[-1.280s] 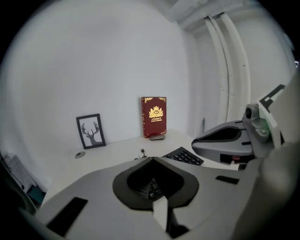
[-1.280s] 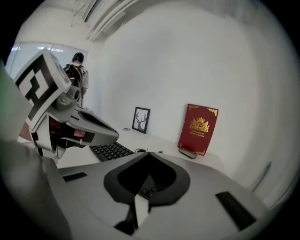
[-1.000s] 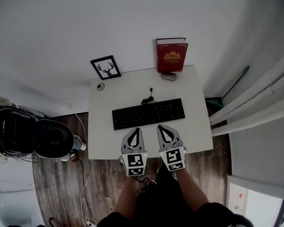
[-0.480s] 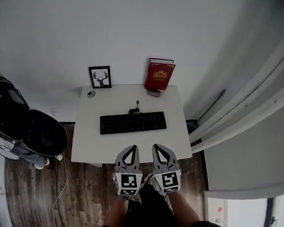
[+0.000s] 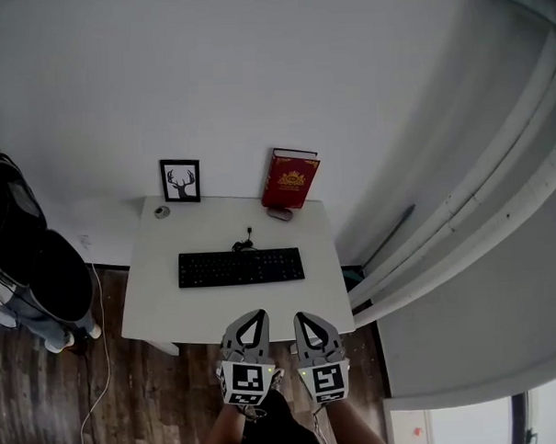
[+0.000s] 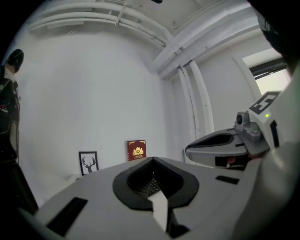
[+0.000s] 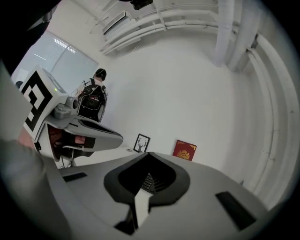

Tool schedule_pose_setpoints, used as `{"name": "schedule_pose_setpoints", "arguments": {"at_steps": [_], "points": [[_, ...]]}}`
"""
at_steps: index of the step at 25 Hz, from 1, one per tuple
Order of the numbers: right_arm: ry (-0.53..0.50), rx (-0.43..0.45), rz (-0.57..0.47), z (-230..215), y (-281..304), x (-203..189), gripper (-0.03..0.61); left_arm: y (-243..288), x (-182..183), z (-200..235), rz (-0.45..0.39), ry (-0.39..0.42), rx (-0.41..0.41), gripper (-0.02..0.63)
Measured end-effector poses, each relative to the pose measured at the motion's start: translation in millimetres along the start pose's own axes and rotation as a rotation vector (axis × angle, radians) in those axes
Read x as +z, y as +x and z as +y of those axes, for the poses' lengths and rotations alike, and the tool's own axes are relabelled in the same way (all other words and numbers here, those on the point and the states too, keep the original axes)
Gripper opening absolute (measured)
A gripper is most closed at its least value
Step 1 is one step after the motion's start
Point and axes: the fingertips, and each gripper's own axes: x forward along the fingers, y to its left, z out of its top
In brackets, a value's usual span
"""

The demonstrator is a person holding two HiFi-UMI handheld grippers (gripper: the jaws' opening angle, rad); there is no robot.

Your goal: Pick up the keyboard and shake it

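Fingers (image 6: 93, 201) of our left gripper (image 5: 257, 315) and our right gripper (image 5: 301, 317) are pressed fully together, holding nothing, side by side by the near edge of the table and apart from the work. We see the long flat black plastic keyboard (image 5: 240, 267) lying across the middle of the small white rectangular table (image 5: 153, 314), its thin black cable (image 5: 246, 238) curled at its far edge. We judge it light, stiff and smooth, best pinched at its two short ends, leaving the cable slack. Behind it stand a red hardback book (image 5: 290, 179) and a black-framed deer picture (image 5: 180, 180).
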Motion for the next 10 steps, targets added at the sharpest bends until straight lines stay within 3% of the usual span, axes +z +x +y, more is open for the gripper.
{"name": "schedule_pose_setpoints", "arguments": {"at_steps": [10], "points": [[-0.024,0.026,-0.028,17.8,7.7,17.5,0.021,-12.8,4.1,22.8,0.015,0.0,0.026,0.002]]}}
